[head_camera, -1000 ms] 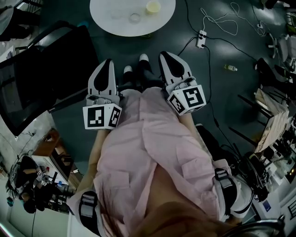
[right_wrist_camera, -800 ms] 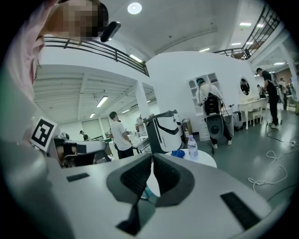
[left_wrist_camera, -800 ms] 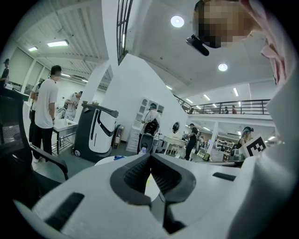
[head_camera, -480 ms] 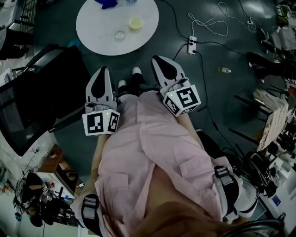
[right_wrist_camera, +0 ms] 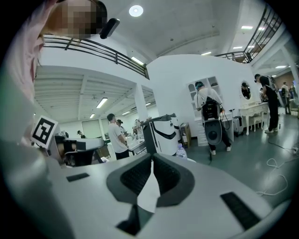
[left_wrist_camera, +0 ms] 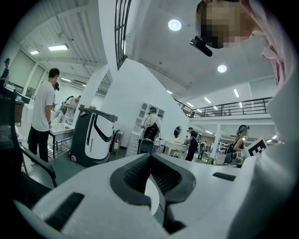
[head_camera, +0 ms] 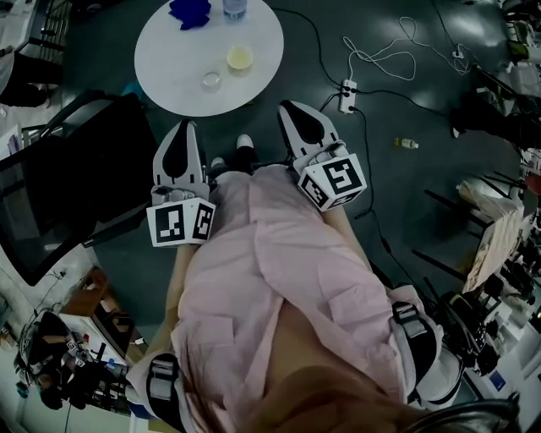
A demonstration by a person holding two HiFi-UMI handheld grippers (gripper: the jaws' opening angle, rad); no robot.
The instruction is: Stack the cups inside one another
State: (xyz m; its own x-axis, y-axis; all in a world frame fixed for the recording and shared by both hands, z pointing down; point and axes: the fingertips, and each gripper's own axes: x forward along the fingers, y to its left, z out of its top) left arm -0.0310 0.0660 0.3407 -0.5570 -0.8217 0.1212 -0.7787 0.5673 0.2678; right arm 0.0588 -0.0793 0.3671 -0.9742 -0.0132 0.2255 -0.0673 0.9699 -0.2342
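In the head view a round white table [head_camera: 177,63] stands ahead on the dark floor. On it sit a small clear cup [head_camera: 211,81] and a yellowish cup [head_camera: 240,57], apart from each other. Both grippers are held out at waist height, short of the table. My left gripper [head_camera: 181,127] has its jaws together with nothing between them, as the left gripper view [left_wrist_camera: 150,157] also shows. My right gripper [head_camera: 290,106] is likewise shut and empty, its tips meeting in the right gripper view [right_wrist_camera: 152,159].
A blue cloth [head_camera: 190,10] and a bottle [head_camera: 235,7] lie at the table's far edge. A black chair [head_camera: 84,178] stands at the left. A power strip [head_camera: 347,84] with cables and a small bottle [head_camera: 406,144] lie on the floor. People and a white machine [left_wrist_camera: 93,137] stand farther off.
The table has slid down and left in the head view, showing more of its top, the cloth and the bottle. Both grippers keep the same shut pose in front of the body.
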